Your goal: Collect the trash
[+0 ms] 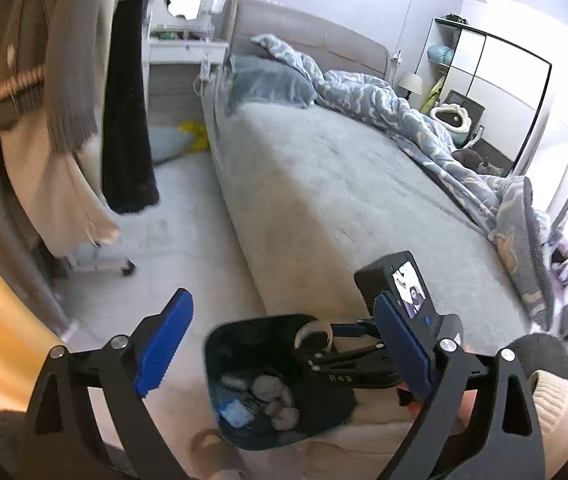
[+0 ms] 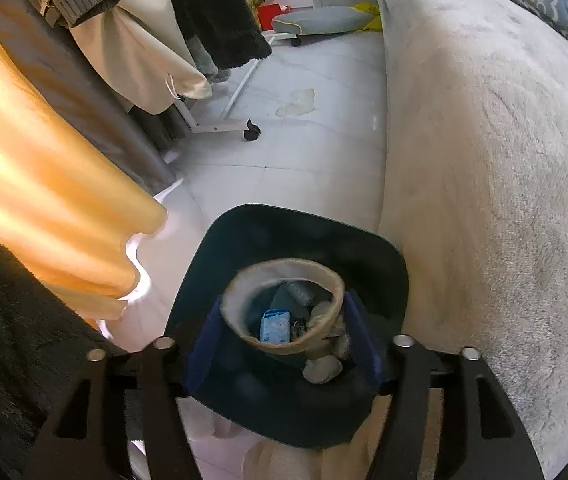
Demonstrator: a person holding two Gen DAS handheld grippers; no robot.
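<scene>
Left wrist view looks over a bedroom: the left gripper (image 1: 284,344) has its blue-padded fingers (image 1: 164,344) spread wide with nothing between them. Below and between them stands a dark trash bin (image 1: 220,364) on the floor beside the bed (image 1: 323,184), its mouth open upward. Inside lie several crumpled grey wads (image 1: 276,400) and a small blue packet (image 1: 238,414). The right gripper (image 1: 319,340) reaches over the bin from the right, carrying its camera block (image 1: 399,284), and a pale ring (image 1: 315,338) sits at its tips above the bin's opening. A hand (image 1: 539,364) in a dark glove and cream cuff shows at the lower right.

Right wrist view looks steeply down into the same bin (image 2: 244,232). The right gripper's (image 2: 284,340) blue fingers (image 2: 208,344) stand on either side of a beige ring of tape (image 2: 252,280), which hangs over the bin's mouth. Motion blur leaves it unclear whether the pads press on the ring or stand just off it, so the grip cannot be told. Through the ring's hole the blue packet (image 2: 275,326) and grey wads (image 2: 321,368) are visible at the bottom. An orange curtain (image 2: 44,208) hangs to the left, and hanging clothes (image 2: 144,32) on a wheeled rack (image 2: 220,126) stand farther back on the pale tiled floor (image 2: 303,140).
</scene>
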